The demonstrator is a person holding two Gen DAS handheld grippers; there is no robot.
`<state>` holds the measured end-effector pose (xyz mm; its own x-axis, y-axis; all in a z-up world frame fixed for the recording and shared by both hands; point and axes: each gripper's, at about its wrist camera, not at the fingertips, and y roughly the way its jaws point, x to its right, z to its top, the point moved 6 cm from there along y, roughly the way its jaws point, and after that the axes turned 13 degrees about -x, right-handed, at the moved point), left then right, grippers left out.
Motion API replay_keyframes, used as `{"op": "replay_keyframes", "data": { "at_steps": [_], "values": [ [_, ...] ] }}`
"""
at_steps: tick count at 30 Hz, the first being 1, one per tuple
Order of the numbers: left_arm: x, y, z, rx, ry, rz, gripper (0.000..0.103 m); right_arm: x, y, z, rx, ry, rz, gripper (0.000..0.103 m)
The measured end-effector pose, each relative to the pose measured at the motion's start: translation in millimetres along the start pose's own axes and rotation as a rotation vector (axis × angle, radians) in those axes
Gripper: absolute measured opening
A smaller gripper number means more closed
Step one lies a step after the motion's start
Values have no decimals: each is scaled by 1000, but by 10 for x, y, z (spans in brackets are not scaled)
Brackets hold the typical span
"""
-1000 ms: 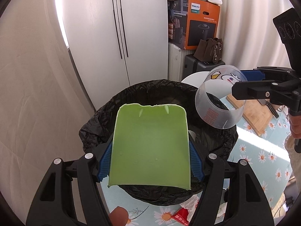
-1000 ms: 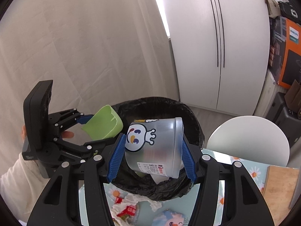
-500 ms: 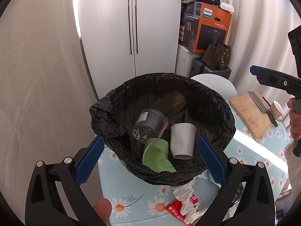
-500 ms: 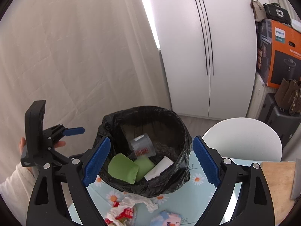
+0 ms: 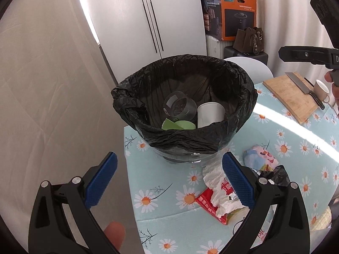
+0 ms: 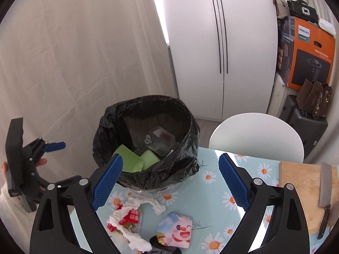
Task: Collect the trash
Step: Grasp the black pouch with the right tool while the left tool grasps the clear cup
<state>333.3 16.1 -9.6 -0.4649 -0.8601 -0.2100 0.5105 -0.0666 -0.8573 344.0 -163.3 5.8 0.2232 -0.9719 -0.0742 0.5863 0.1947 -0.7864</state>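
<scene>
The trash bin (image 5: 184, 114) (image 6: 148, 146), lined with a black bag, stands at the far left corner of the table (image 5: 275, 148) (image 6: 211, 177); inside it lie a clear plastic cup (image 5: 180, 108) (image 6: 160, 140) on its side, green cup pieces (image 5: 179, 124) (image 6: 137, 158) beneath it, and a white paper cup (image 5: 210, 114) just beside the clear one; on the cloth in front of the bin, near the table's left edge, rest a crumpled white-and-red wrapper (image 5: 218, 192) (image 6: 127, 220) and, just beside it, a cartoon-printed wrapper (image 5: 260, 158) (image 6: 175, 229).

The left gripper (image 5: 169, 180) (image 6: 53, 146) hovers on the near side of the bin, tilted down toward it, its blue pads spread wide and holding nothing; the right wrist view shows it off the table's left edge, gripped by a hand (image 6: 39, 163); the right gripper (image 6: 170, 184) hangs above the wrappers, its jaws likewise spread and empty; only its dark body (image 5: 307, 55) shows in the left wrist view.

A second ago the left gripper pinched a green cup and the right pinched the clear cup, both over the bin's mouth; both cups now lie in the bag; half a second ago the jaws were already apart, and since then both grippers have drawn back toward the near edge, so the bin looks smaller and more cloth shows.

A cutting board (image 5: 294, 97) (image 6: 300, 190) with a knife (image 5: 305, 89) (image 6: 325, 192) lies near the table's far right side; a white mug (image 5: 321, 90) sits just beside it.
</scene>
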Motion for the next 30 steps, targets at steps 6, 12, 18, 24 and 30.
{"op": "replay_keyframes", "data": {
  "at_steps": [6, 12, 18, 24, 30],
  "values": [
    [278, -23, -217, 2, 43, 6, 97, 97, 48, -194, -47, 3, -39, 88],
    [538, 77, -390, -4, 32, -60, 97, 146, 92, -391, -82, 11, -65, 88],
    [810, 163, -558, -28, 42, -121, 97, 167, 166, -598, -125, 12, -93, 88],
    [1026, 295, -771, -82, 63, -209, 97, 168, 266, -844, -160, 48, -100, 88],
    [1136, 414, -980, -118, 62, -222, 97, 123, 487, -1092, -226, 60, -100, 88]
  ]
}}
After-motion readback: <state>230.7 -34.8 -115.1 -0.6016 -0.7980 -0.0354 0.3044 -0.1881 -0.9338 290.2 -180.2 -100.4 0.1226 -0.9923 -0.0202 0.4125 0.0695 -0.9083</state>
